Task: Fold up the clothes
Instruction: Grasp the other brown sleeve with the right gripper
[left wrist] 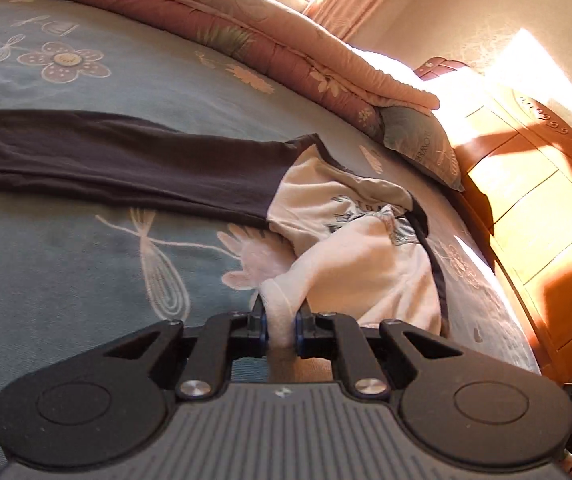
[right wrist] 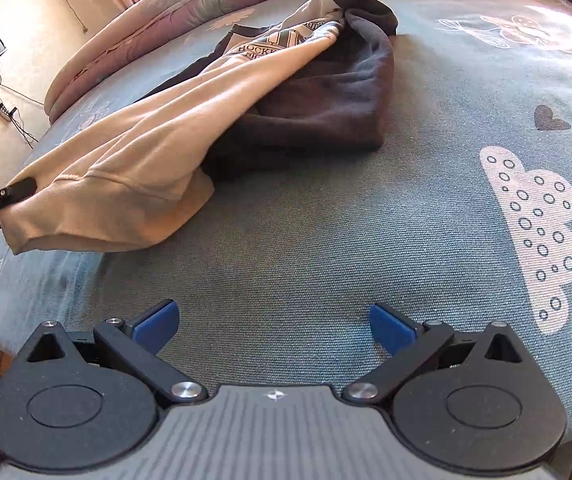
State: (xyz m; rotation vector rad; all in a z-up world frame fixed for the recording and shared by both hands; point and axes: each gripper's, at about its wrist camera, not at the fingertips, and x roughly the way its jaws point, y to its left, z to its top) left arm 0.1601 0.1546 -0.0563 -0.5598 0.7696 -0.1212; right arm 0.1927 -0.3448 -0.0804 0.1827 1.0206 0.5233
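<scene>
- Left gripper [left wrist: 281, 322] is clamped tight on the cream hem of the sweatshirt [left wrist: 350, 256], fabric bunched between its jaws; the hem is lifted off the bed [left wrist: 85, 240]
- Right gripper [right wrist: 273, 320] hovers over bare blue sheet, jaws spread wide, holding nothing
- Sweatshirt lies crumpled mid-bed; dark sleeve [left wrist: 117, 156] stretched flat to one side; printed front partly showing
- Folded quilt [left wrist: 245, 40] along the far edge; pillow [left wrist: 422, 144] beside it
</scene>
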